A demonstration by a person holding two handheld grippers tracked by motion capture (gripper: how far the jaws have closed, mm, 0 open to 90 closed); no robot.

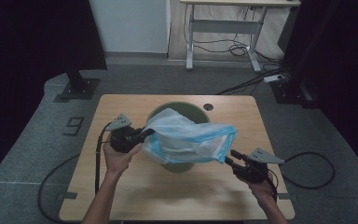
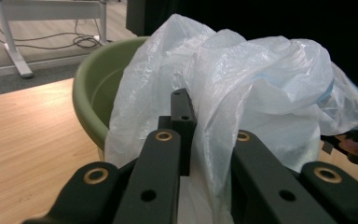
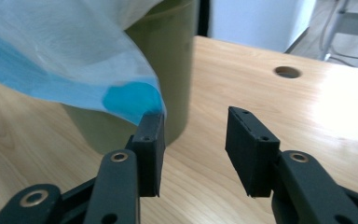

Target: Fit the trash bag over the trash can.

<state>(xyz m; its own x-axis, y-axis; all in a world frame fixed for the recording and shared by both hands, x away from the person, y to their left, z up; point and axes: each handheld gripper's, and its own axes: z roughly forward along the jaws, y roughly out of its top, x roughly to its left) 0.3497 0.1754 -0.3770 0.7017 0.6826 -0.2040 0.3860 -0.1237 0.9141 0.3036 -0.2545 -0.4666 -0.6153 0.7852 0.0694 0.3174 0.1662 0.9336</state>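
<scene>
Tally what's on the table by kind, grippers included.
Green bin: 1
Plastic bag: 1
Grippers: 2, the left gripper shut on the bag, the right gripper open
Total: 4

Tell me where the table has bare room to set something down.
Bare wood lies along the table's near edge between the two forearms, and at its far corners flanking the green bin. The middle is crowded by bin, plastic bag and both tongs.
</scene>
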